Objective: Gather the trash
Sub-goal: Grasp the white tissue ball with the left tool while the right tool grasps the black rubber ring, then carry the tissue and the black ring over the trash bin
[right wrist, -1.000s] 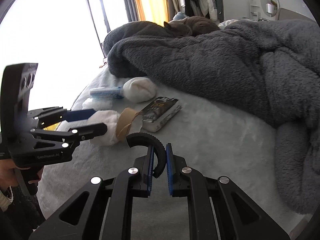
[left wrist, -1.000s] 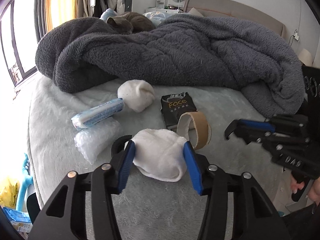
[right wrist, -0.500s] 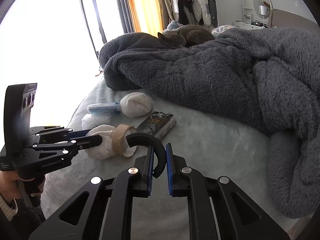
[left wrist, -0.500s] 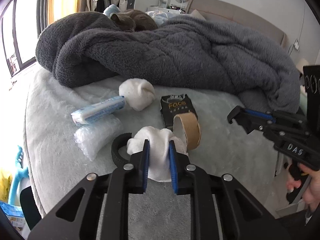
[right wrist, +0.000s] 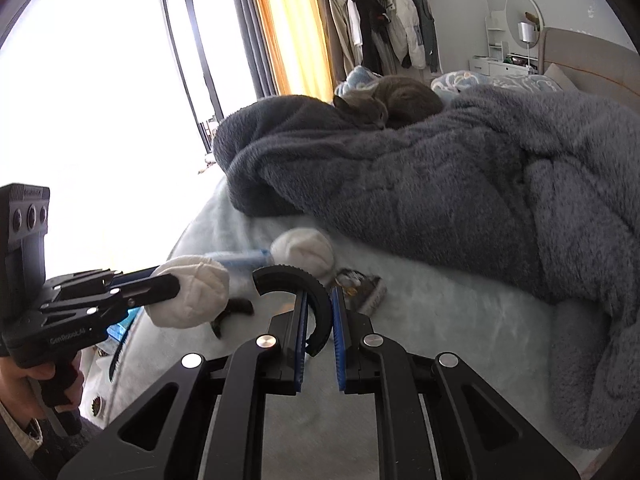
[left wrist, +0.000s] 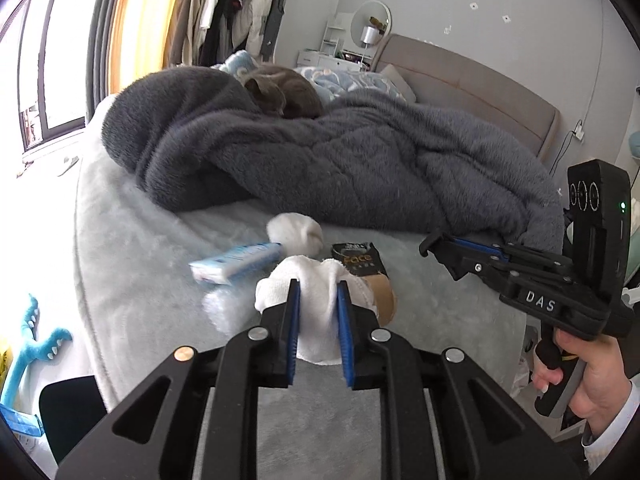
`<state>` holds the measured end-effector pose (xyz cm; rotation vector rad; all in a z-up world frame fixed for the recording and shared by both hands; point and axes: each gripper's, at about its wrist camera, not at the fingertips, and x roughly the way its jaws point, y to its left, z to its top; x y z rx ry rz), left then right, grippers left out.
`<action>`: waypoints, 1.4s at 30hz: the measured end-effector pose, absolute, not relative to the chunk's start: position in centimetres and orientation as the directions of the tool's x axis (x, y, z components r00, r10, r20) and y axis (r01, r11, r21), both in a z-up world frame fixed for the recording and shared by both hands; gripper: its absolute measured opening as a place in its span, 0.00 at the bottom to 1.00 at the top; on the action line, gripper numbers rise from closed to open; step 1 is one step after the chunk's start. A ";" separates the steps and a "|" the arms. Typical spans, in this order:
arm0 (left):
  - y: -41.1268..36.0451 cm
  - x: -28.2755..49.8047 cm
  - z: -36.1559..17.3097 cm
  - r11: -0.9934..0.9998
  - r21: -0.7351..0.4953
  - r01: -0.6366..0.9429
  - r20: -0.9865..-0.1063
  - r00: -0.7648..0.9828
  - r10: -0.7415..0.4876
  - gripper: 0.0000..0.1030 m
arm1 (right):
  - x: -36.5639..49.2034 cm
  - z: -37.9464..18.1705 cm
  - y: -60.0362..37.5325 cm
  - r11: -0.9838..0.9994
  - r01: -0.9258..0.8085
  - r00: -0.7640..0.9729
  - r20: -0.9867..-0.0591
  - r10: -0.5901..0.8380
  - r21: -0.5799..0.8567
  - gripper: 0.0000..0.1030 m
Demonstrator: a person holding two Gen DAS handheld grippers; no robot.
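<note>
My left gripper [left wrist: 318, 294] is shut on a white crumpled wad [left wrist: 316, 280] and holds it lifted above the pale bed cover [left wrist: 132, 256]; the wad shows in the right wrist view [right wrist: 188, 296] too. My right gripper [right wrist: 318, 300] is shut on a black curved ring piece [right wrist: 296, 280]; it shows at the right of the left wrist view [left wrist: 432, 246]. On the bed lie a second white wad [left wrist: 296, 232], a blue and white packet [left wrist: 236, 262], a black "Face" packet [left wrist: 360, 262], a cardboard tape roll [left wrist: 384, 298] and a clear plastic bag [left wrist: 224, 312].
A heaped grey fleece blanket [left wrist: 340, 160] covers the far half of the bed, with a grey cat [right wrist: 388, 102] lying on it. A window and a clothes rack [right wrist: 380, 20] stand at the back. A blue toy [left wrist: 32, 344] lies below the bed's left edge.
My left gripper closed on the white wad and lifted it up off the bed, pulling back. My right gripper rose and drew back, still holding the black ring piece.
</note>
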<state>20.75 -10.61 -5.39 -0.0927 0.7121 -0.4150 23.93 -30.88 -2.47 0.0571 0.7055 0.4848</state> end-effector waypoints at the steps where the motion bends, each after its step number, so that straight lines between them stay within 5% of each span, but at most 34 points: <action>1: -10.3 20.6 -5.3 0.916 -0.220 0.337 -0.615 0.681 -0.398 0.19 | 24.0 -2.3 -30.6 0.886 -0.411 0.656 -0.605 0.450 0.214 0.12; 42: 11.1 17.6 -10.9 0.991 -0.130 0.022 -0.793 0.597 -0.117 0.20 | 22.6 -1.4 -6.2 0.722 -0.655 0.475 -0.622 0.623 0.223 0.12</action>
